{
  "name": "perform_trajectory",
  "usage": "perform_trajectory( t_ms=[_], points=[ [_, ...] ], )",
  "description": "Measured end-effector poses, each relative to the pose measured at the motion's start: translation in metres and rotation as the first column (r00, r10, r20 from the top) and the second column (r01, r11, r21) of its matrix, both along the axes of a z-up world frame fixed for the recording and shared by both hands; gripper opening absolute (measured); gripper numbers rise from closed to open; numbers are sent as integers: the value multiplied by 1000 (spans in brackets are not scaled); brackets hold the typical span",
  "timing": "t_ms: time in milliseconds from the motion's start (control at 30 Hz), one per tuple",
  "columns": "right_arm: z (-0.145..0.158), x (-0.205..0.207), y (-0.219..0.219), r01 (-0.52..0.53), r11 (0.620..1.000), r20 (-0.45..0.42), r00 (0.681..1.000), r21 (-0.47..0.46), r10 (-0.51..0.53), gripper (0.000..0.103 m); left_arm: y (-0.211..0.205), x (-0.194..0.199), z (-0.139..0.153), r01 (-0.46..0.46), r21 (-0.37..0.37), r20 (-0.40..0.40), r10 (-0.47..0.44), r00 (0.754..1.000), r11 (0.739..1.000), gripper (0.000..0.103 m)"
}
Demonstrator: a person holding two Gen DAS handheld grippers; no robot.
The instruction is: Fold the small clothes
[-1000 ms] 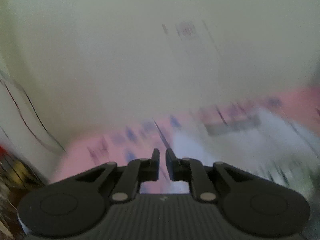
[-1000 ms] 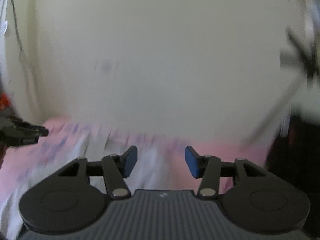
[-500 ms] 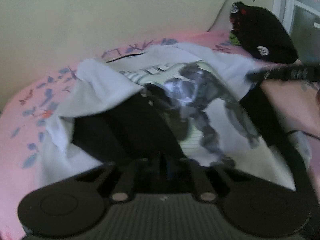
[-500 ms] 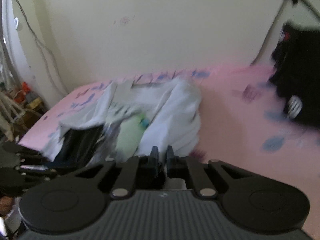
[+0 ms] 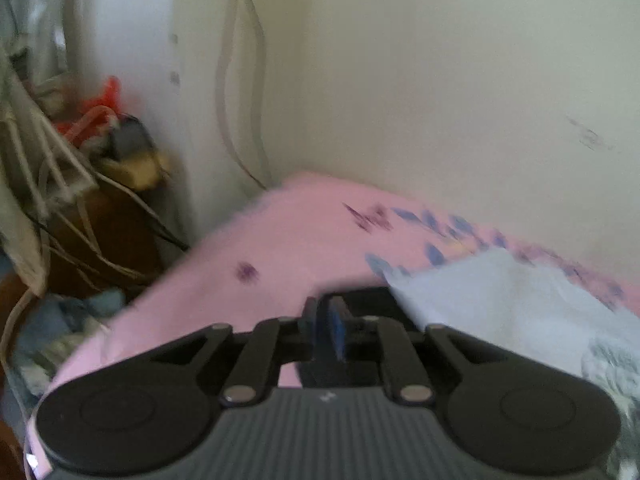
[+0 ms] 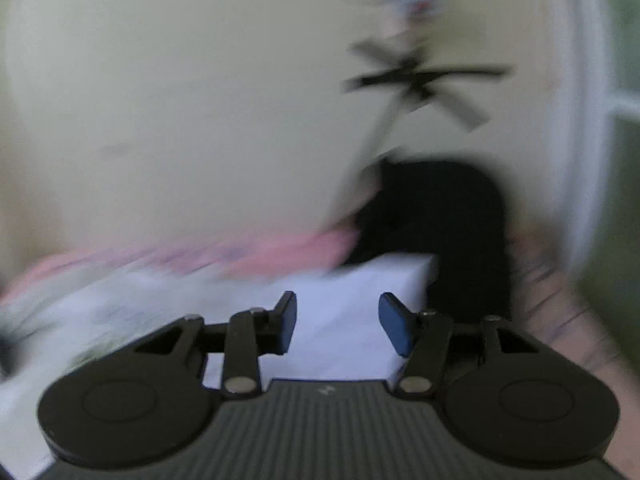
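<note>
White T-shirt (image 5: 520,300) lies on the pink bed sheet (image 5: 288,248), its black sleeve pinched in the left gripper (image 5: 324,328). Right gripper (image 6: 334,322), jaws wide, hovers over blurred white fabric; a black bundle (image 6: 436,216) beyond is indistinct.

1. The left wrist view looked from low above the pink bed sheet (image 5: 304,232) toward the wall corner.
2. The right wrist view faced the wall (image 6: 180,100), close above the white shirt (image 6: 340,316).
3. Both views shared sheet, shirt and wall.
</note>
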State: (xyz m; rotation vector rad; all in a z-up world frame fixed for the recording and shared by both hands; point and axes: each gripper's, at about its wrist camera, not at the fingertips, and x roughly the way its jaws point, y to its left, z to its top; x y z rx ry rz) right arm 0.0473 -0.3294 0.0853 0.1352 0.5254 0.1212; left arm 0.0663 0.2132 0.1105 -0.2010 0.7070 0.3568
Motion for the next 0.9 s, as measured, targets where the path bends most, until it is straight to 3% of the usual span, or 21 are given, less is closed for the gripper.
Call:
perform_trajectory(
  t_ms=[67, 133, 233, 400, 433, 467, 500, 567, 600, 767, 833, 900],
  points=[
    [-15, -30, 23, -165, 986, -42, 985, 39, 166, 54, -25, -18, -11, 98, 69, -32, -96, 995, 993, 21],
    [-33, -57, 47, -271, 962, -87, 958, 46, 274, 55, -48, -43, -21, 194, 100, -42, -190, 981, 976, 40],
    [-56, -85, 70, -342, 937, -134, 928, 71, 349, 56, -75, -83, -40, 297, 100, -67, -291, 954, 950, 49],
    [-82, -86, 89, -376, 918, -200, 896, 128, 396, 55, -91, -130, -72, 382, 0, -152, -378, 913, 924, 52],
    [-86, -88, 91, -374, 918, -178, 902, 129, 393, 48, -89, -138, -79, 397, -26, -162, -396, 904, 917, 52],
    [-88, -88, 92, -383, 916, -174, 900, 121, 400, 10, -92, -144, -84, 408, -41, -170, -409, 897, 912, 52],
    [-87, -87, 89, -381, 917, -177, 901, 117, 397, 2, -90, -147, -90, 415, -44, -178, -416, 892, 909, 50],
    [-77, -90, 82, -366, 924, -140, 914, 114, 380, 0, -90, -154, -97, 416, -8, -189, -410, 892, 909, 25],
    [-65, -97, 70, -369, 924, -106, 919, 101, 379, 0, -83, -160, -94, 427, 3, -194, -419, 887, 904, 4],
    [3, -154, 24, -339, 939, -8, 940, 61, 340, 0, -79, -181, -59, 470, -40, -96, -472, 876, 882, 3],
    [13, -171, 8, -320, 947, -34, 946, 32, 321, 0, -85, -190, -48, 479, -16, -85, -479, 874, 877, 3],
    [9, -180, -6, -333, 941, -116, 934, 63, 338, 0, -85, -195, -46, 475, -23, -101, -475, 874, 880, 3]
  ],
)
